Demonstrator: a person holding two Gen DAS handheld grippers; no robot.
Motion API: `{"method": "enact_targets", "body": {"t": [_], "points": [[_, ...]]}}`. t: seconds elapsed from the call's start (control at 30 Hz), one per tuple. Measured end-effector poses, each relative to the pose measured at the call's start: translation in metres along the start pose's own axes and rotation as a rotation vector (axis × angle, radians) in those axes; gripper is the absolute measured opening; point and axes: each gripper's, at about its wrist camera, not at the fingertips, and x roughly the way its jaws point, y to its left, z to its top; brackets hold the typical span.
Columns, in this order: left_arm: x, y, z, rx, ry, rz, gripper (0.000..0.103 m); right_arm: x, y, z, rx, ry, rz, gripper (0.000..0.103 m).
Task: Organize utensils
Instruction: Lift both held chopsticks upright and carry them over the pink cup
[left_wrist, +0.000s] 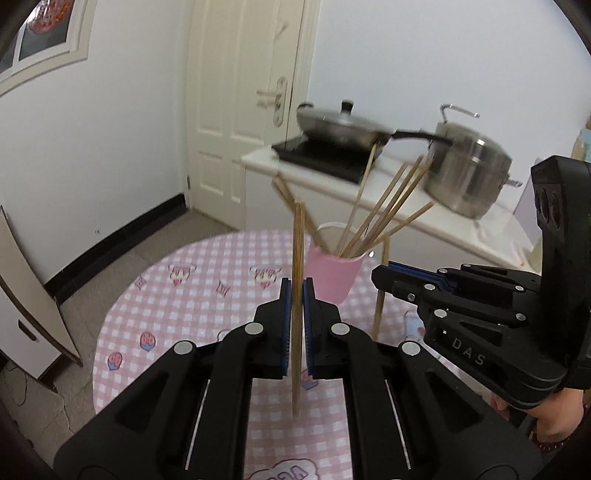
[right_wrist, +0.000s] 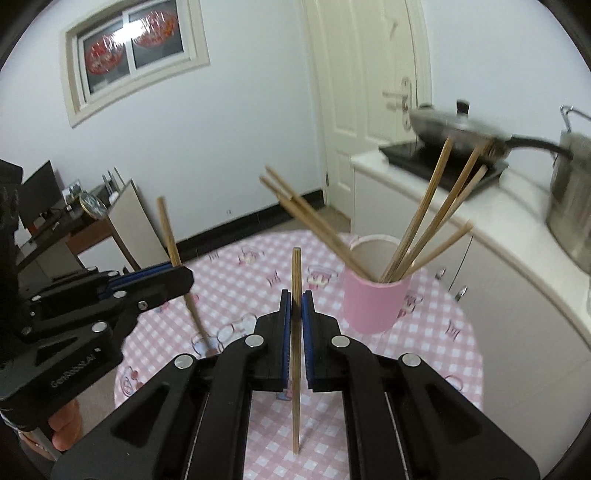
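Left gripper (left_wrist: 295, 325) and right gripper (right_wrist: 295, 328) each pinch one chopstick (left_wrist: 296, 280) upright, near the pink cup (right_wrist: 373, 299); crowded splayed chopsticks there could deflect an insertion, tipping it.

Round table (left_wrist: 207, 295) in front, cup (left_wrist: 334, 275) standing on it toward the far side, chopsticks (left_wrist: 384, 206) in the cup leaning outward both ways. Left gripper (left_wrist: 296, 291) over the table, one chopstick (left_wrist: 296, 280) upright between its jaws; right gripper (left_wrist: 384, 275) just to its right, beside the cup, with another chopstick (right_wrist: 295, 332) upright in its jaws. Behind the table a counter (left_wrist: 424, 218): cooktop (left_wrist: 325, 158) on it, pan (left_wrist: 340, 127) on the cooktop, pot (left_wrist: 469, 173) right of the pan. Door (left_wrist: 236, 110) behind the counter, left. Window (right_wrist: 133, 51) on the wall further left.
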Motion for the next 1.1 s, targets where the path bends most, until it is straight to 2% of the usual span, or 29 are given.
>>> {"method": "enact_targets", "body": {"t": [0.47,0.83,1.1], "points": [[-0.028,-0.032,0.033,-0.02,-0.127,-0.024,0.007,-0.057,-0.008,0.032,-0.05,-0.184,-0.043,0.005],[-0.018,-0.046,0.07,-0.029,-0.199,-0.034,0.007,-0.06,-0.014,0.067,-0.08,-0.269,-0.09,0.004],[-0.002,-0.041,0.095,-0.105,-0.288,-0.037,0.006,-0.048,-0.03,0.088,-0.069,-0.32,-0.107,0.005]]}}
